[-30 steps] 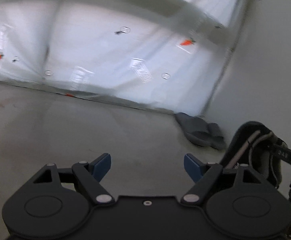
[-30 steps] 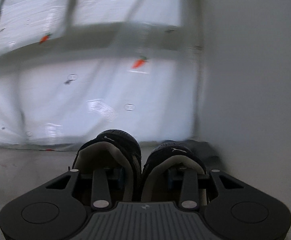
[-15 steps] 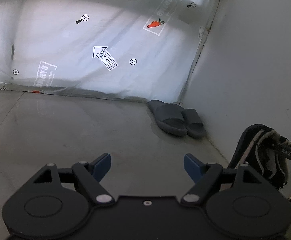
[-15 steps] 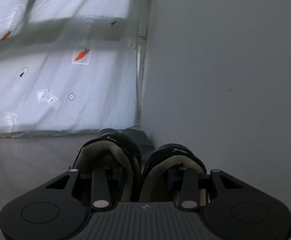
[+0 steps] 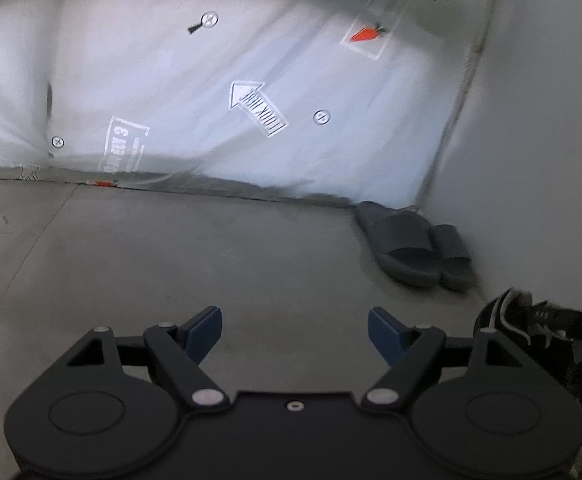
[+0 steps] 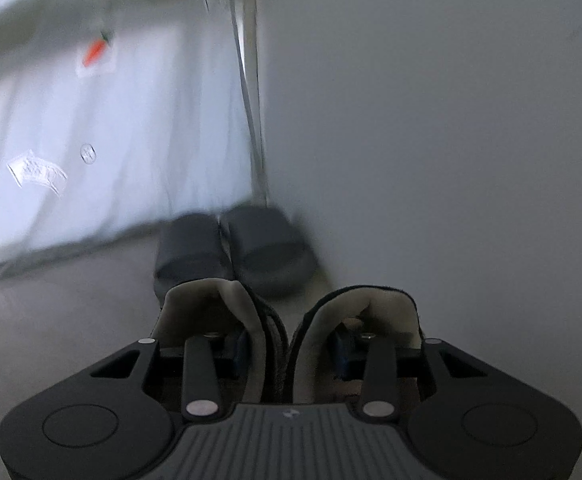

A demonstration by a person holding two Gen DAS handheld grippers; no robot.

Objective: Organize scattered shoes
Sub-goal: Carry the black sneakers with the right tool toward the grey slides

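Note:
My right gripper (image 6: 289,354) is shut on a pair of black sneakers (image 6: 275,324) with pale linings, one finger inside each shoe, pinching their inner sides together above the floor. The same sneakers show in the left wrist view (image 5: 509,320) at the right edge. A pair of grey slides (image 6: 235,248) lies side by side on the floor in the corner just beyond the sneakers; the slides also show in the left wrist view (image 5: 413,246). My left gripper (image 5: 295,330) is open and empty above bare floor, left of the slides.
A white printed plastic sheet (image 5: 219,92) hangs along the back, with carrot and arrow marks. A plain white wall (image 6: 431,140) stands to the right and meets the sheet at the corner. The floor (image 5: 171,260) is grey concrete.
My right gripper has moved with the sneakers toward the corner and tipped down, so the grey slides now show fully ahead. The left view has swung slightly; the left gripper stays open.

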